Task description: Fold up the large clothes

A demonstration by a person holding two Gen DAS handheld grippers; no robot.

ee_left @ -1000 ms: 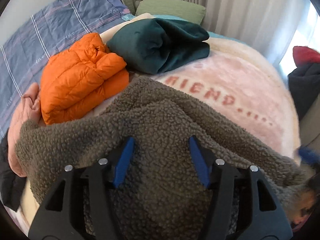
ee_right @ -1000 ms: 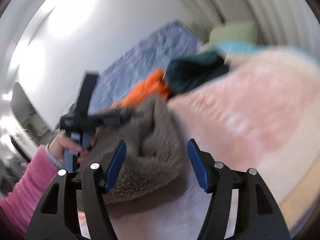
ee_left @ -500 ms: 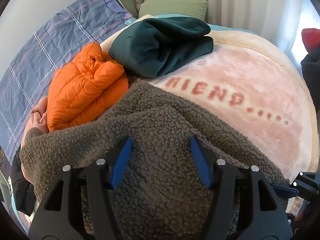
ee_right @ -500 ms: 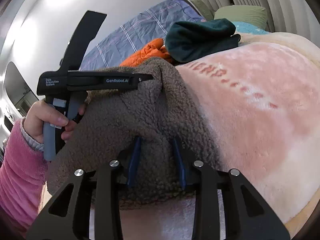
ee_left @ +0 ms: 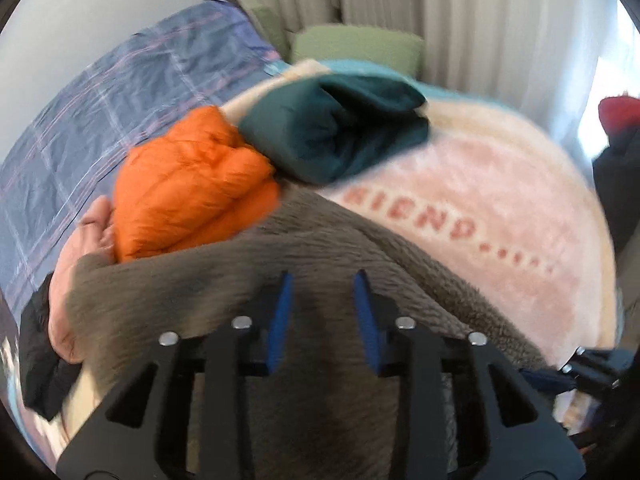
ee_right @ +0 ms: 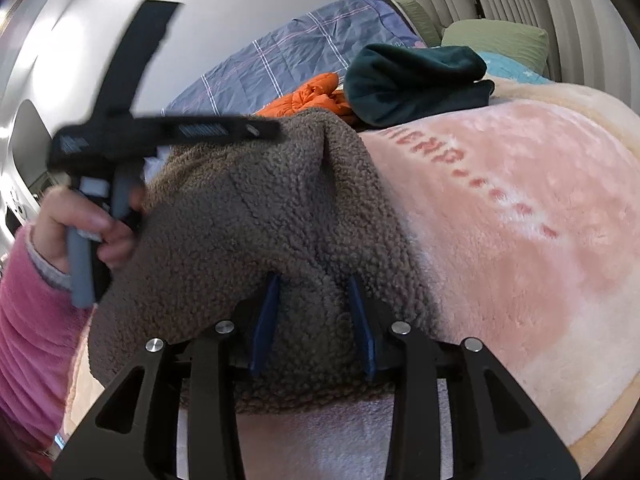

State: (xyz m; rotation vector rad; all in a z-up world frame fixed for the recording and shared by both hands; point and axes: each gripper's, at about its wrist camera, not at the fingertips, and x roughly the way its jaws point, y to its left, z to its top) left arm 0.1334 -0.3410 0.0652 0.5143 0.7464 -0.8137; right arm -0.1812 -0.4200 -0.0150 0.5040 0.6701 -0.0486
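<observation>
Mid-fold on the bed [ee_left: 120, 92]: pink blanket [ee_right: 520, 208] covers most of it, plaid sheet [ee_right: 304, 60] behind, and the brown fleece [ee_right: 248, 216] I'm working lies humped on the blanket's near side, nearest me. My read: this is the grab-the-hem step, both claws taking hold of the near edge before carrying it over. Right claw [ee_right: 314, 316] is clamped on a bunched fold of fleece at its near edge, cloth pinched between the blue fingers [ee_right: 362, 332]. Left claw [ee_left: 322, 316] sits over the fleece with fingers narrowed, pile between them, but that view is motion-blurred, so I can't tell if it actually bites cloth or only presses on top. Left tool [ee_right: 132, 136] shows in the right view, level above the fleece's far hump, in the person's hand [ee_right: 84, 228]. Next move calls for confirming left grip, then lifting both ends together and level; the fleece is thick and will sag or slip from a shallow pinch. Folded teal garment [ee_left: 336, 128] and orange jacket [ee_left: 188, 204] are stacked just beyond the fleece, jacket touching it. No containers in view, so nothing to report there.
</observation>
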